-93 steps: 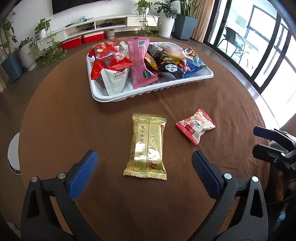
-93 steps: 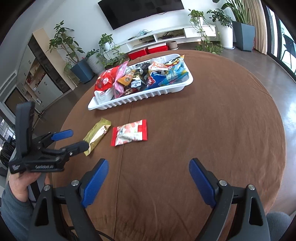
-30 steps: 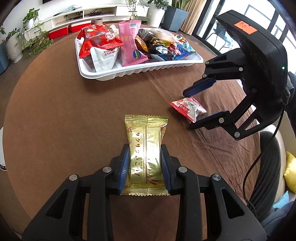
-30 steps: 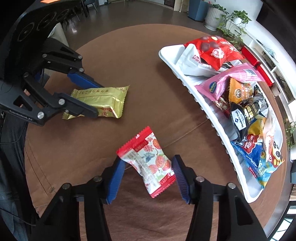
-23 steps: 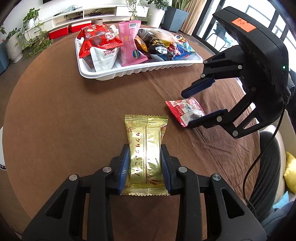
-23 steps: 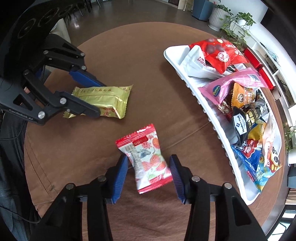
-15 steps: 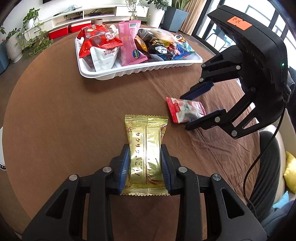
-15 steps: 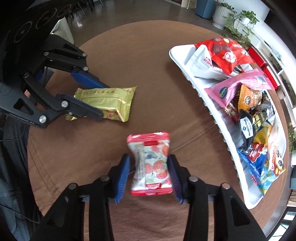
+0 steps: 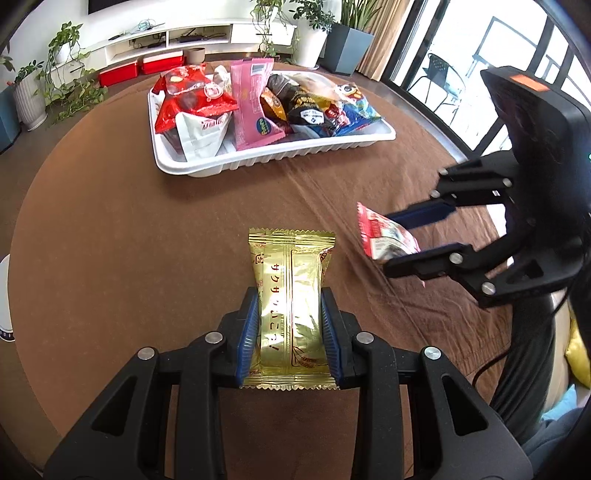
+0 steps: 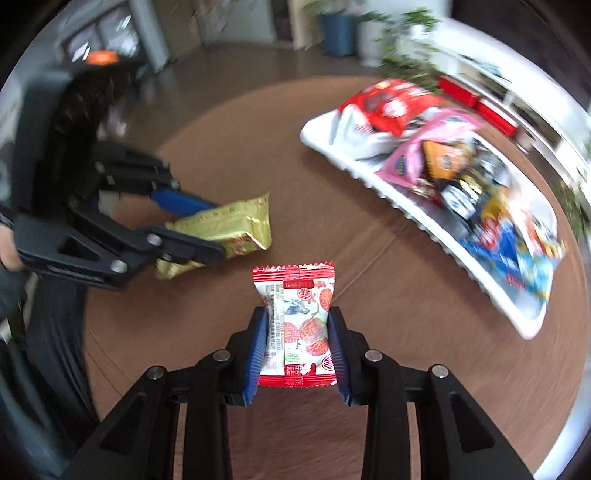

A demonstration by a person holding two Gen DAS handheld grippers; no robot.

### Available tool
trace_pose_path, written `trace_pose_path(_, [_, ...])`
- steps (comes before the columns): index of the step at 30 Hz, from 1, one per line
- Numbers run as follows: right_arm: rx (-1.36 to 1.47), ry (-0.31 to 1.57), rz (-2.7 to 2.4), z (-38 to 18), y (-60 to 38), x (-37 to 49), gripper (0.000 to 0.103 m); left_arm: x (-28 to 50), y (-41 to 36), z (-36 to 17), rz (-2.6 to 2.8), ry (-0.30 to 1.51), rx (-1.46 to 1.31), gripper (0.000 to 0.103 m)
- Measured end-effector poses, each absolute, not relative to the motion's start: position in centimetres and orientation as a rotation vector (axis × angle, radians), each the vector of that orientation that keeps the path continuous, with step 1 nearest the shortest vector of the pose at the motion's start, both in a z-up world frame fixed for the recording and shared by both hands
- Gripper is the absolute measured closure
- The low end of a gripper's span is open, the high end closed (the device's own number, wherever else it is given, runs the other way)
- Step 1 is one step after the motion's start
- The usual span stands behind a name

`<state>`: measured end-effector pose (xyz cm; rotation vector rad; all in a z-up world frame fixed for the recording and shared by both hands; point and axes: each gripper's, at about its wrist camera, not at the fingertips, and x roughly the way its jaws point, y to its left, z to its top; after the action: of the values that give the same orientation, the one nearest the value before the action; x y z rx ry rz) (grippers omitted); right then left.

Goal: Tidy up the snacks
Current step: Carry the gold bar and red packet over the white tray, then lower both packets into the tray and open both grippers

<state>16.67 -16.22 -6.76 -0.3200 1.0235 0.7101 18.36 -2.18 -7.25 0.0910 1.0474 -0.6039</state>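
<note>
My left gripper (image 9: 290,314) is shut on a gold snack pack (image 9: 291,291) over the brown table; it also shows in the right wrist view (image 10: 229,225). My right gripper (image 10: 297,332) is shut on a small red and white snack pack (image 10: 299,321) and holds it lifted off the table; this pack shows in the left wrist view (image 9: 384,236) between the right gripper's fingers (image 9: 424,214). A white tray (image 9: 280,158) full of several snack bags sits at the far side of the table, and shows blurred in the right wrist view (image 10: 369,173).
The round table has a brown cloth (image 9: 110,221). Potted plants (image 9: 74,88), a low white TV shelf (image 9: 184,33) and large windows (image 9: 480,55) stand beyond it. A yellow cushion (image 9: 578,354) lies at the right edge.
Both grippers closed on their packs. In the last second the right gripper lifted the red and white pack off the table and swung. The gold pack tilted up slightly.
</note>
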Motion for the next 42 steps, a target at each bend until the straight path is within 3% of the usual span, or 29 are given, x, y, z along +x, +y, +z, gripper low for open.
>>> trace_pose_path(12, [0.065,0.93,0.437,-3.9,-25.4,14.6,0.068,20.4,-2.2,-3.4,-0.594,0.961,0.03,0.073])
trace_pose_path(19, [0.167,0.862,0.292,0.8,-29.1,19.3,0.068,25.7,-1.4,0.4,-0.559,0.89,-0.031,0.073])
trace_pose_path(25, [0.139,0.852,0.265,3.2,-26.7,25.6,0.068,31.1,-2.1,2.4,-0.494,0.849,-0.03,0.073])
trace_pose_path(42, [0.065,0.958,0.161,-1.6,-22.6,34.3,0.068,38.0,-5.8,-2.5,-0.428,0.898,0.044,0.073])
